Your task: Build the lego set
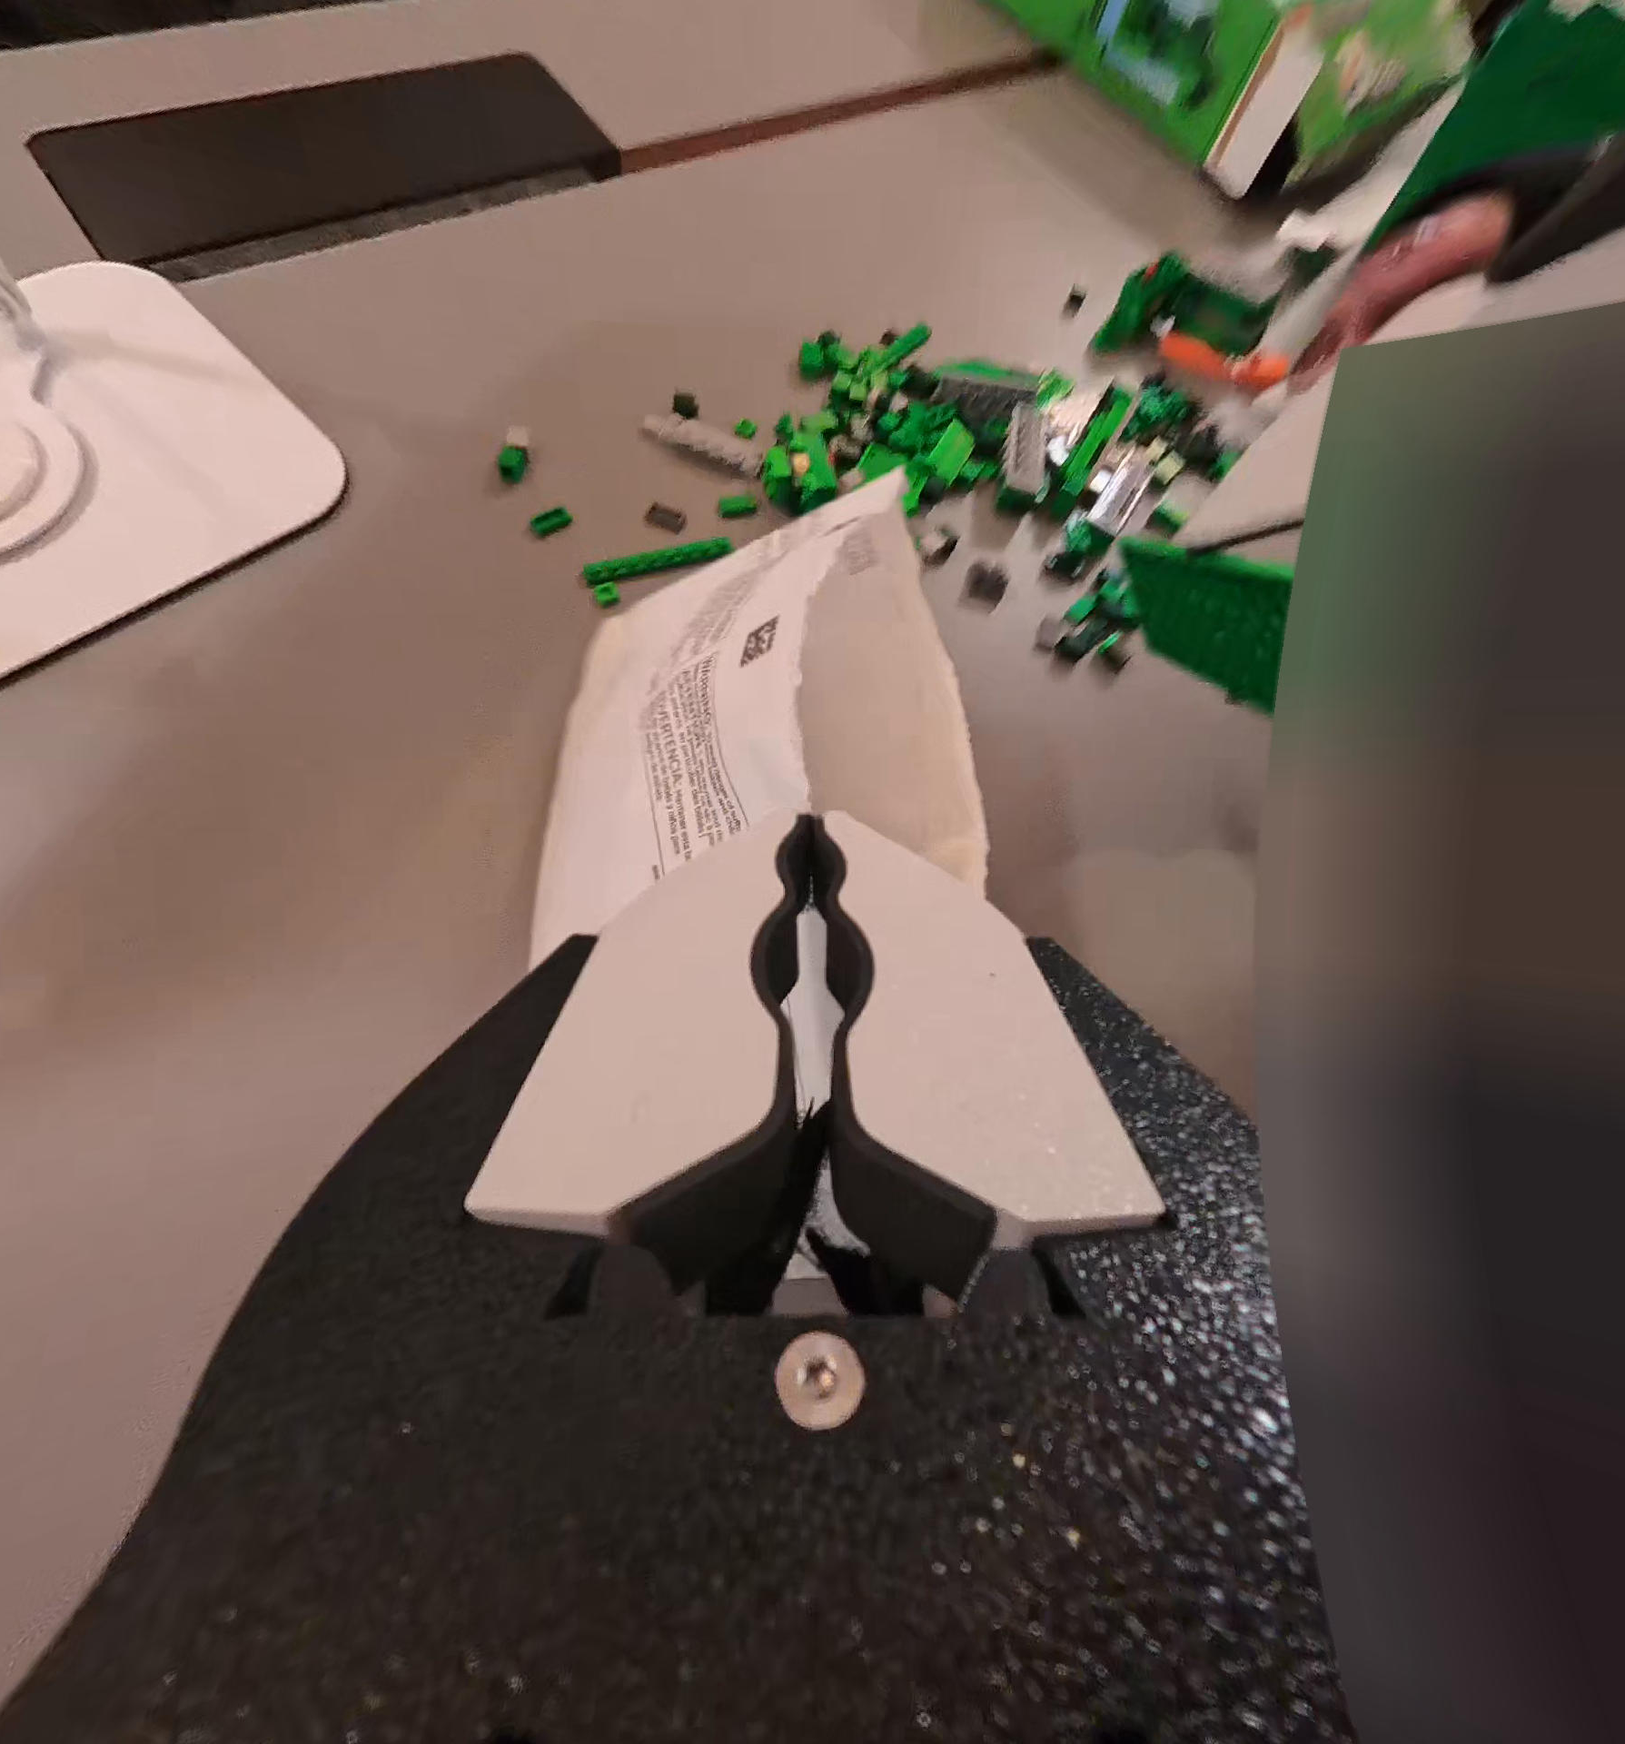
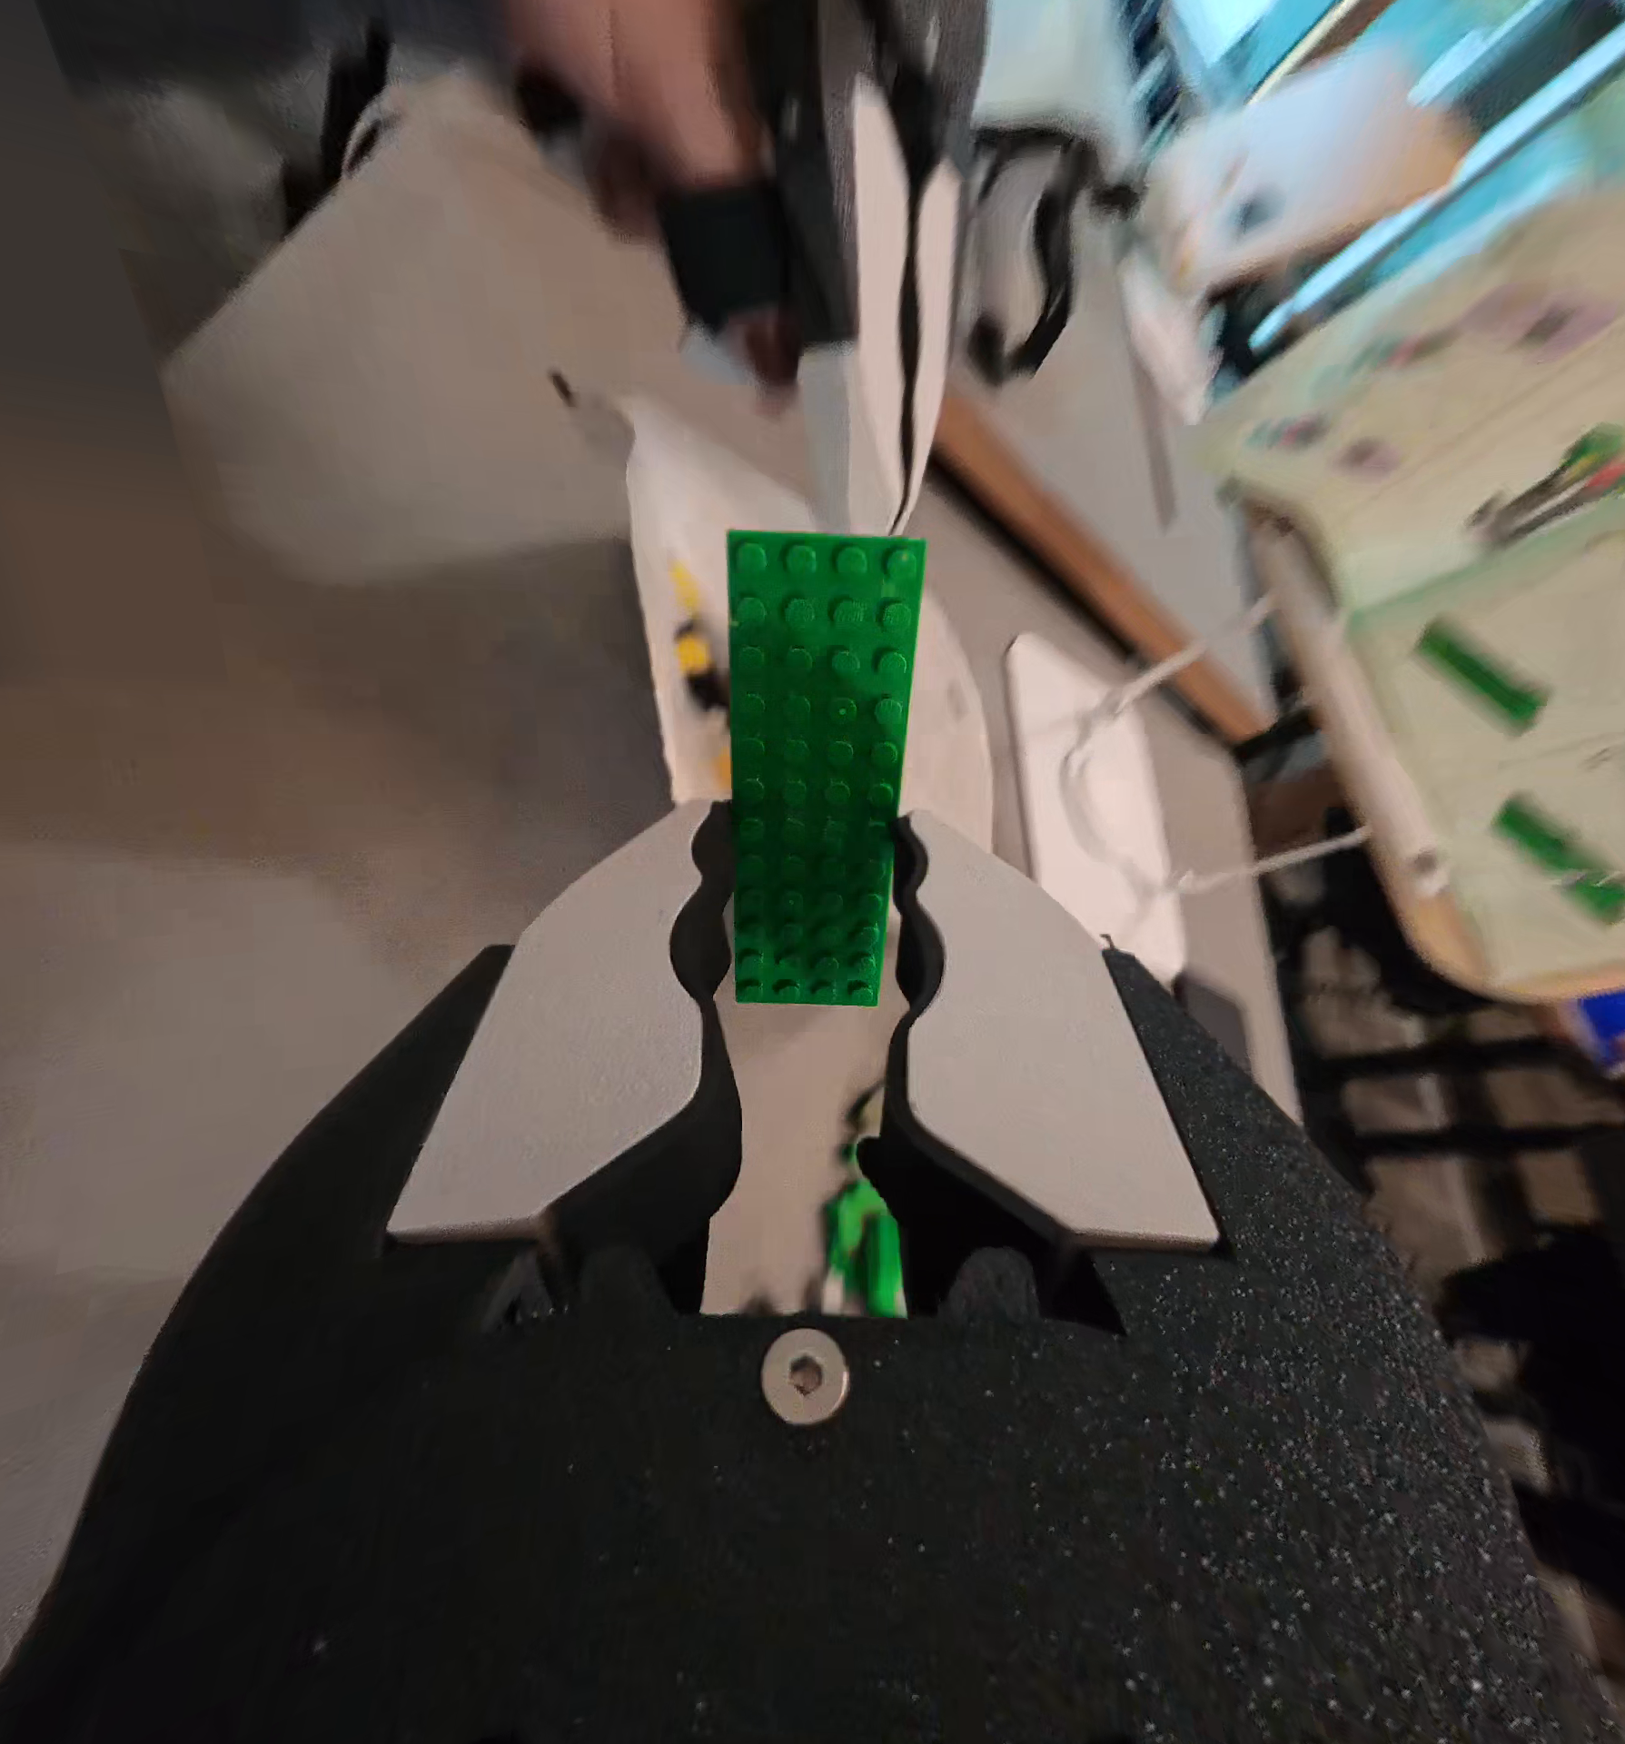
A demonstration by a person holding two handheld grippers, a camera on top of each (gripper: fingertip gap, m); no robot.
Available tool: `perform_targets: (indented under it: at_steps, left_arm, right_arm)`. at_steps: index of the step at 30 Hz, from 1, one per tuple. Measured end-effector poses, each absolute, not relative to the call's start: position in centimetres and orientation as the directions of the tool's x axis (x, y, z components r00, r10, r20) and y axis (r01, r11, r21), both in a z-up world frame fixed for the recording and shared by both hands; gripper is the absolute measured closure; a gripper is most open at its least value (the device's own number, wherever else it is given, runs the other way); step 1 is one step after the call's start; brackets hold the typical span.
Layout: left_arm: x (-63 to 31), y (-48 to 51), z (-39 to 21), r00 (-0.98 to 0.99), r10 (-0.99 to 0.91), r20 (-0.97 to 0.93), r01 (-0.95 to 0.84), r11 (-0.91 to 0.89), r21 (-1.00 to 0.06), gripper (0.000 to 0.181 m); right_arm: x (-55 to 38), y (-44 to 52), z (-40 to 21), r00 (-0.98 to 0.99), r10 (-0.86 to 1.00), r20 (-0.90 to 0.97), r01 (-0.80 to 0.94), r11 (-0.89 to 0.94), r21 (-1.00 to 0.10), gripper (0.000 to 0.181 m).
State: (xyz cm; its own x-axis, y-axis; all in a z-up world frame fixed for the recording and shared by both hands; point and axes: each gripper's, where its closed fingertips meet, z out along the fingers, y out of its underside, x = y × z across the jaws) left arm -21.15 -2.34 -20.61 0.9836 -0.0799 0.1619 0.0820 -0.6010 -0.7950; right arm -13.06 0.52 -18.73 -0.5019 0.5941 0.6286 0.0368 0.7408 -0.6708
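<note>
My left gripper (image 1: 813, 826) is shut on a torn-open white paper bag (image 1: 770, 717), which hangs forward over the grey table. Many loose green and grey lego pieces (image 1: 931, 444) lie scattered on the table beyond the bag. A green studded baseplate (image 1: 1205, 613) lies to their right, partly hidden. My right gripper (image 2: 813, 821) is shut on a long green studded plate (image 2: 822, 755), which sticks out past the fingertips. Behind that plate, the white bag (image 2: 686, 528) and the blurred left gripper (image 2: 846, 236) show in the right wrist view.
A white pad (image 1: 129, 453) with a glass stand sits at the left. A black panel (image 1: 318, 151) is set into the table at the back. A green set box (image 1: 1167, 57) stands at the far right. The instruction booklet (image 2: 1497, 613) lies open at the right. A hand (image 1: 1412, 255) shows, blurred. Some 10 cm of space lies between my two pairs of fingers.
</note>
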Motion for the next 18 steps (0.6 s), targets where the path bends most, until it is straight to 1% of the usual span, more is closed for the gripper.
perform_targets:
  at_steps: [2,3,4,6,8,11,13,15,18]
  left_arm:
    - [-20.7,-2.2,-20.0,0.974,-0.084,0.213,0.124,-0.59,-0.798,0.181]
    - [-20.5,-2.2,-19.8,0.969,-0.089,0.231,0.135,-0.59,-0.796,0.181]
    - [-20.4,-2.1,-19.7,0.965,-0.091,0.244,0.145,-0.59,-0.795,0.181]
    - [-20.0,-2.2,-19.7,0.961,-0.103,0.257,0.148,-0.594,-0.791,0.181]
    - [-19.9,-2.3,-19.7,0.961,-0.099,0.257,0.15,-0.594,-0.79,0.181]
    - [-19.9,-2.3,-19.7,0.961,-0.099,0.257,0.15,-0.594,-0.79,0.181]
    - [-20.1,-2.3,-19.8,0.963,-0.087,0.254,0.155,-0.592,-0.791,0.181]
    - [-20.1,-2.3,-19.9,0.963,-0.086,0.256,0.158,-0.59,-0.792,0.181]
    - [-20.1,-2.3,-20.2,0.963,-0.081,0.256,0.16,-0.592,-0.79,0.181]
  right_arm:
    - [-14.1,-0.9,-17.5,-0.462,0.599,0.654,-0.096,0.7,-0.708,0.149]
    - [-14.5,-1.4,-17.4,-0.463,0.601,0.652,-0.131,0.68,-0.721,0.149]
    - [-15.0,-1.6,-17.8,-0.476,0.592,0.651,-0.139,0.68,-0.72,0.149]
    - [-15.9,-1.6,-18.7,-0.487,0.554,0.676,-0.131,0.719,-0.683,0.149]
    - [-16.5,-1.6,-19.8,-0.516,0.49,0.703,-0.101,0.78,-0.618,0.149]
    - [-17.2,-1.2,-21.5,-0.549,0.387,0.741,-0.023,0.879,-0.476,0.149]
    - [-17.7,-0.7,-22.7,-0.581,0.374,0.723,0.052,0.904,-0.425,0.149]
    - [-18.1,-0.6,-23.1,-0.592,0.393,0.704,0.084,0.899,-0.43,0.143]
    - [-18.4,-0.4,-23.1,-0.586,0.452,0.673,0.122,0.87,-0.478,0.141]
